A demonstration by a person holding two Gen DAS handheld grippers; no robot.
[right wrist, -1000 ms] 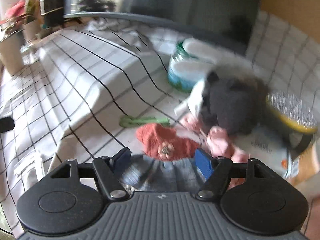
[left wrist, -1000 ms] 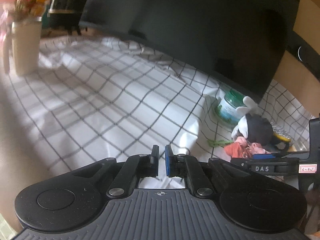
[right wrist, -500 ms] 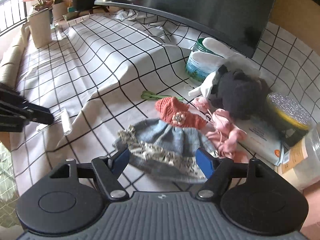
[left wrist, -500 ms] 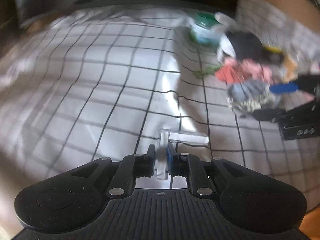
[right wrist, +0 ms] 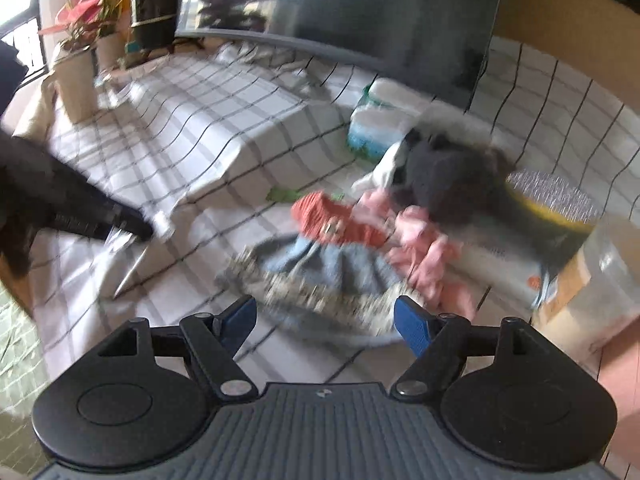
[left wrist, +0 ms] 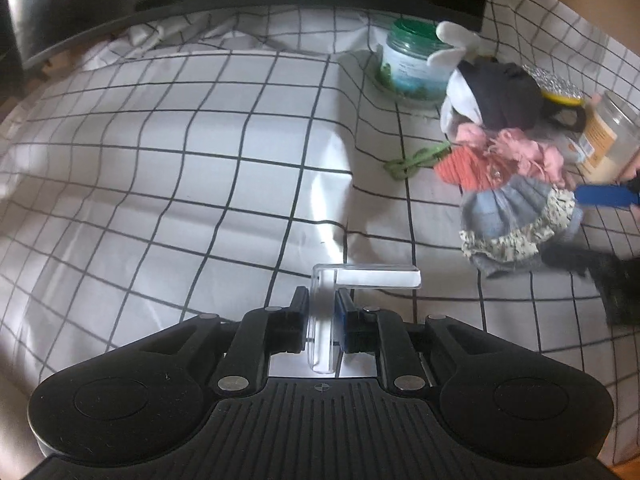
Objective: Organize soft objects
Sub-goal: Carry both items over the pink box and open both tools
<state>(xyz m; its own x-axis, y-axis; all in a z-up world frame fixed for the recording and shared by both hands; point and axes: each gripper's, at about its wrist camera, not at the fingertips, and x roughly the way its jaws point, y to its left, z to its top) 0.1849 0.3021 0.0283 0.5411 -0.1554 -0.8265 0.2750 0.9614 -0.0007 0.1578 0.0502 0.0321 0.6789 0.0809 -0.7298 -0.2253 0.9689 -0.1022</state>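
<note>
A pile of soft things lies on the checked cloth (left wrist: 200, 200): a grey-blue knit dress (left wrist: 512, 216) (right wrist: 320, 268), an orange knit piece (left wrist: 464, 164) (right wrist: 332, 224), pink fabric (left wrist: 528, 148) (right wrist: 428, 248) and a black-and-white plush (left wrist: 500, 92) (right wrist: 448, 172). My right gripper (right wrist: 324, 320) is open wide just before the dress's hem, holding nothing. My left gripper (left wrist: 322, 312) points down at the cloth to the left of the pile. Its jaws are opening and stand narrowly around a clear L-shaped plastic clip (left wrist: 376, 279) without visibly pressing it.
A green-lidded jar (left wrist: 408, 64) stands behind the plush, and a jar with an orange label (left wrist: 604, 136) and a yellow-rimmed tin (right wrist: 552, 200) to its right. A green strip (left wrist: 412, 160) lies beside the pile. A dark screen (right wrist: 400, 20) closes the back. Potted plants (right wrist: 80, 76) stand far left.
My left gripper swung and rolled from the open cloth down onto the clear clip, and its jaws parted around it. My right gripper drew back a little from the dress.
</note>
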